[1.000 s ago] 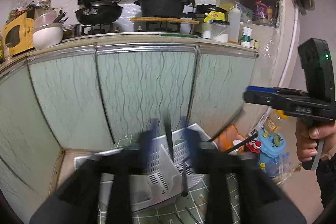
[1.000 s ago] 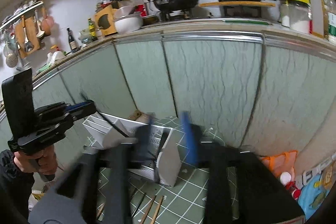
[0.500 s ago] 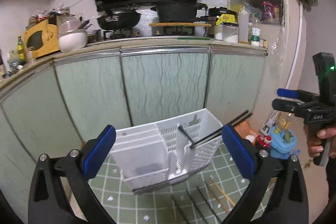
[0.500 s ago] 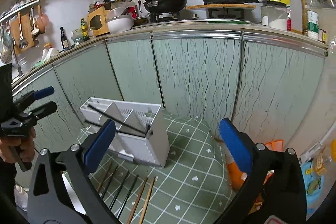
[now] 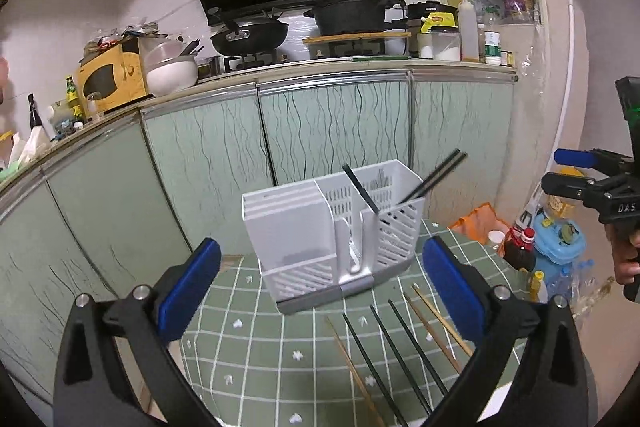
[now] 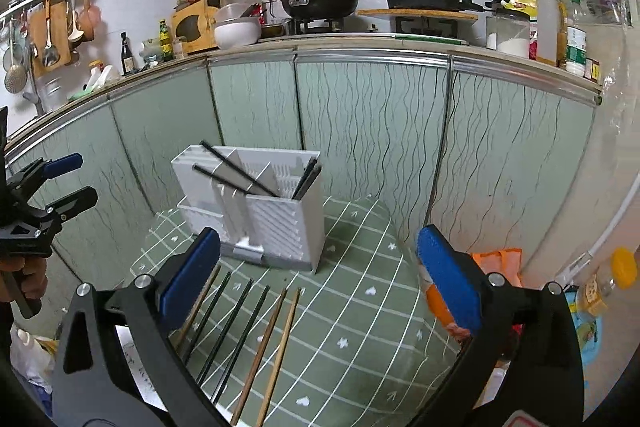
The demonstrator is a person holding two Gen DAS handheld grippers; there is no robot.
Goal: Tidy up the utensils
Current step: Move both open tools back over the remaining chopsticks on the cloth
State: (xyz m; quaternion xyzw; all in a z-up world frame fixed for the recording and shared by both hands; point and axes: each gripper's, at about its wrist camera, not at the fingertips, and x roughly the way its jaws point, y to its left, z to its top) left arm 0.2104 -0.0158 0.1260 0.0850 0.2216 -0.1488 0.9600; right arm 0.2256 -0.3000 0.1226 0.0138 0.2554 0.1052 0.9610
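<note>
My left tool (image 5: 320, 287) and right tool (image 6: 318, 267): both released, empty, jaws just spread. White slotted plastic utensil caddy (image 5: 332, 227) holds black chopsticks (image 5: 432, 179); loose wooden and black chopsticks (image 6: 256, 327) lie on green checked tabletop (image 6: 360, 307).

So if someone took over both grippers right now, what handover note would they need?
Left gripper: open, empty, jaws just opened wide.
Right gripper: open, empty, jaws just opened wide too.
White utensil holder stands upright on the green tablecloth.
Done: a few black chopsticks lean in the holder's slotted compartment.
Left: loose chopsticks on the cloth in front of the holder, both black and wooden, still to go in.
</note>
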